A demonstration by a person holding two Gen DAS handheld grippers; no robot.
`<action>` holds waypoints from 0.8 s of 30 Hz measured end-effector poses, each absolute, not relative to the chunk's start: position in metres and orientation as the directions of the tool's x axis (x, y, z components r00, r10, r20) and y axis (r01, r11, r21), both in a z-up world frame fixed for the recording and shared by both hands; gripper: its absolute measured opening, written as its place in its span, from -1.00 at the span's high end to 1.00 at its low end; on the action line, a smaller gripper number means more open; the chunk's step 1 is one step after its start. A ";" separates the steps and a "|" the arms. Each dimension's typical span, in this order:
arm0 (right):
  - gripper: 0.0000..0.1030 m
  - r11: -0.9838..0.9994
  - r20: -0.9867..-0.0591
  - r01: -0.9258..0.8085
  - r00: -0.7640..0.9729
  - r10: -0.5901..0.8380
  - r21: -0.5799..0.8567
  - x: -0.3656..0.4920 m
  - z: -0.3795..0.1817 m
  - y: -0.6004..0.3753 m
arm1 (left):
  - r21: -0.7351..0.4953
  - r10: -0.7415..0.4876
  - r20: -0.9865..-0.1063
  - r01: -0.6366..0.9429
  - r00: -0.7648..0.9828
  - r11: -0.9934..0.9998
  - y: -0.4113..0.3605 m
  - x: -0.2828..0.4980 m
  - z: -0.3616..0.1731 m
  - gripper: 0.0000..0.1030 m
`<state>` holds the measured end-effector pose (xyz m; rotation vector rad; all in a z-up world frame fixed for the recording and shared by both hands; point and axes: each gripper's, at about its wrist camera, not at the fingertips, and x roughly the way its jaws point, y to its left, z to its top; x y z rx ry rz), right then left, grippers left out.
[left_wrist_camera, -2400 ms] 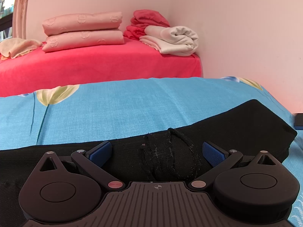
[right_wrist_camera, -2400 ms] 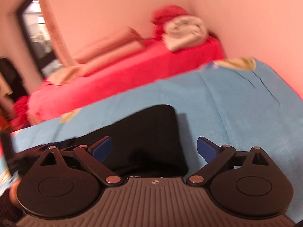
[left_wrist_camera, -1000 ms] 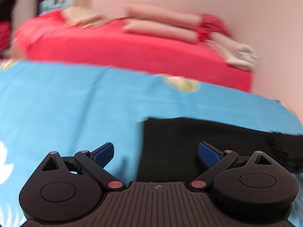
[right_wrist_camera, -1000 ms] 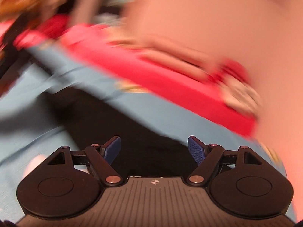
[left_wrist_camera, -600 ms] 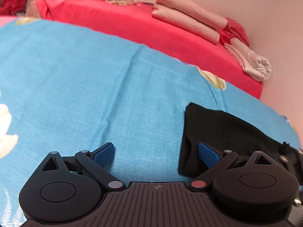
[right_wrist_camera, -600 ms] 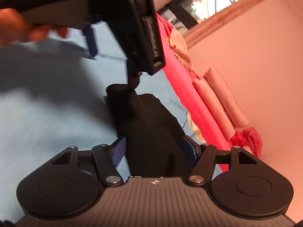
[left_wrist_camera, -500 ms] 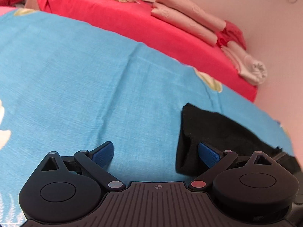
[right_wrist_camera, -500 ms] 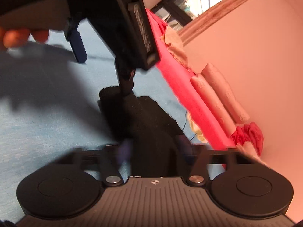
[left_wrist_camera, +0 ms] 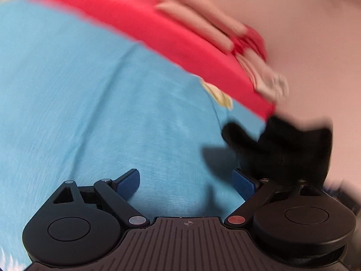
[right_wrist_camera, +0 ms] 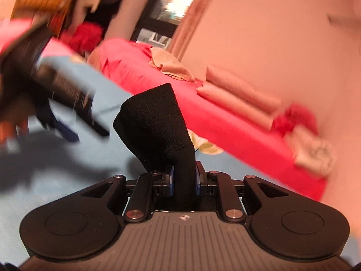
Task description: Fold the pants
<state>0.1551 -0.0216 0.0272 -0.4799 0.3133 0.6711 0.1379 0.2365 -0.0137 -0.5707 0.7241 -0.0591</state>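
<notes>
The right gripper [right_wrist_camera: 183, 181] was seen closed on the black pants [right_wrist_camera: 155, 122]: a bunched strip of the knitted cloth was pinched between its two blue pads [right_wrist_camera: 171, 183], and its jaws had just been closing onto it. Above the pads the fabric rose as a thick, folded band with a fine ribbed weave and a rounded upper edge, lifted over the blue bedsheet [right_wrist_camera: 56, 180]. In the left wrist view the pants [left_wrist_camera: 282, 149] appeared only as a blurred dark mass at the right, above the blue sheet [left_wrist_camera: 90, 90], just beyond the right finger of the left gripper [left_wrist_camera: 186, 180].

The left gripper was held with its jaws wide apart, and nothing was found between its blue, finely grooved pads [left_wrist_camera: 127, 181]; only the sheet lay below them. The same gripper [right_wrist_camera: 67, 103] was also seen, much blurred, at the left of the right wrist view.

The sheet was a soft woven cotton with a pale flower print [left_wrist_camera: 222, 97]. Behind it a red mattress cover [right_wrist_camera: 225, 122] was stretched smooth, and on it two long pink rolled pillows [right_wrist_camera: 239, 97], a crumpled peach cloth [right_wrist_camera: 171, 65] and a folded whitish towel [right_wrist_camera: 313, 151] were laid against a plain pink wall [right_wrist_camera: 270, 33].
</notes>
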 end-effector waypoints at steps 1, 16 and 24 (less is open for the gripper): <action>0.60 0.687 -0.435 -0.671 0.726 0.532 -0.280 0.159 0.031 -0.026 | -0.451 -0.230 -0.608 -0.092 0.760 0.888 0.221 0.142 -0.008 -1.00; 0.60 0.772 -0.396 -0.625 0.684 0.613 0.116 0.195 0.082 -0.121 | -0.034 -0.374 -0.472 0.407 0.798 0.913 0.062 0.224 0.050 -1.00; 0.60 0.832 -0.334 -0.330 0.801 0.497 0.446 0.225 0.080 -0.253 | -0.073 -0.478 -0.490 0.512 0.729 0.856 -0.041 0.277 0.080 -1.00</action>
